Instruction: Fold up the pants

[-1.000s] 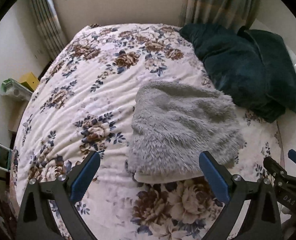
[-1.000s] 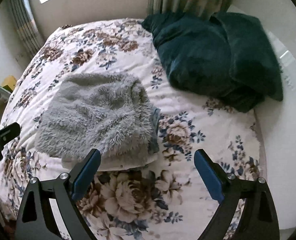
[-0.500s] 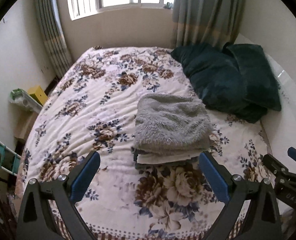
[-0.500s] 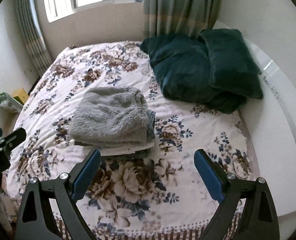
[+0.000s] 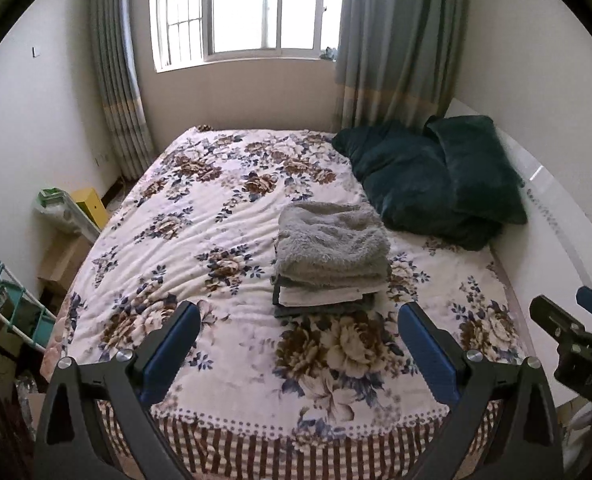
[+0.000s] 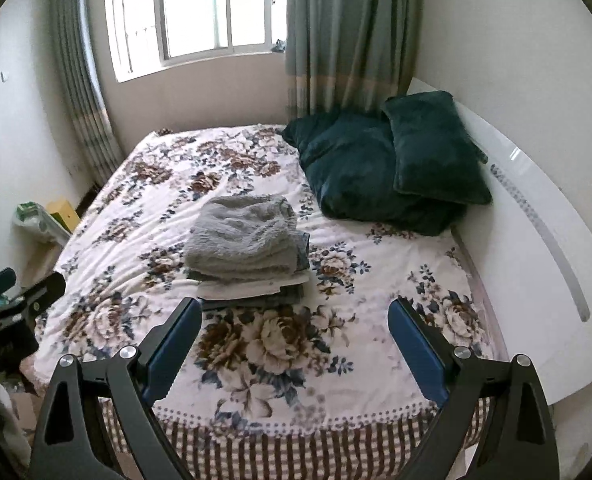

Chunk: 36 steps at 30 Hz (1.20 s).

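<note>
Grey fuzzy pants (image 5: 331, 242) lie folded on top of a small stack of folded clothes (image 5: 321, 298) in the middle of the floral bed (image 5: 200, 216). The pants also show in the right wrist view (image 6: 244, 236) on the same stack (image 6: 252, 290). My left gripper (image 5: 297, 350) is open and empty, held back over the foot of the bed, well short of the stack. My right gripper (image 6: 294, 344) is open and empty, also back at the foot of the bed. Each gripper's body shows at the edge of the other's view.
Dark green pillows (image 5: 435, 184) lie at the right by a white headboard (image 6: 535, 216). A window with curtains (image 5: 391, 40) is behind the bed. A yellow box (image 5: 90, 204) and a green rack (image 5: 4, 304) stand on the left.
Both grippers have pulled back and up from the stack, away from the bed. The pants stay folded on the stack. More of the room and window has come into view.
</note>
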Available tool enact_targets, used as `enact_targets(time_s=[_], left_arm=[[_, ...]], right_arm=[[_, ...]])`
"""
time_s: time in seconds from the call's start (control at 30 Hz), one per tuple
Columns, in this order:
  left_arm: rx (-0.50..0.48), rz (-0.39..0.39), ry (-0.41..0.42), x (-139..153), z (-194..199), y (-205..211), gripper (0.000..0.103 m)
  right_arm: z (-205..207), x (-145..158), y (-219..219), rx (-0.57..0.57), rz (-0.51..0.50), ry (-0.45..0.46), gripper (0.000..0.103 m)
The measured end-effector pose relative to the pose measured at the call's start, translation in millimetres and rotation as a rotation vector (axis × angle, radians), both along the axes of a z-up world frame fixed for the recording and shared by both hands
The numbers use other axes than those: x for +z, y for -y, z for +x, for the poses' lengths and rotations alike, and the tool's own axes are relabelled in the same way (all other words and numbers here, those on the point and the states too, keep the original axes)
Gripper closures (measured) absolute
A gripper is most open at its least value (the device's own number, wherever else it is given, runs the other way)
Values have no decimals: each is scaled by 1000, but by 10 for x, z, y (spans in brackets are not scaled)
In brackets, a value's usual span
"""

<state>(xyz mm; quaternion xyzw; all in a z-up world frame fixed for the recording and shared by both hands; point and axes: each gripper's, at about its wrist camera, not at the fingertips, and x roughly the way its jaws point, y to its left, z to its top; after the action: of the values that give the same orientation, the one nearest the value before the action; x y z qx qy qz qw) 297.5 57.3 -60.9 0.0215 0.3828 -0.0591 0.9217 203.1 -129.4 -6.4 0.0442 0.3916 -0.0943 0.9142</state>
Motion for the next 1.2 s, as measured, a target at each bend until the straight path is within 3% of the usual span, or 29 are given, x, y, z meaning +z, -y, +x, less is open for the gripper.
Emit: enact_targets(time_s=[0.3, 0.7, 0.87, 1.2], left_arm=[[42, 16, 37, 328, -599, -26, 2], [65, 12, 98, 587, -995, 48, 2], [82, 7, 89, 550, -885, 52, 0], [125, 45, 72, 357, -429, 165, 0]], right_arm=[[-742, 488, -50, 33, -24, 48, 7], [-1108, 840, -32, 122, 21, 76, 6], [-1002, 855, 9, 124, 19, 91, 5], [-237, 664, 113, 101, -16, 74, 5]])
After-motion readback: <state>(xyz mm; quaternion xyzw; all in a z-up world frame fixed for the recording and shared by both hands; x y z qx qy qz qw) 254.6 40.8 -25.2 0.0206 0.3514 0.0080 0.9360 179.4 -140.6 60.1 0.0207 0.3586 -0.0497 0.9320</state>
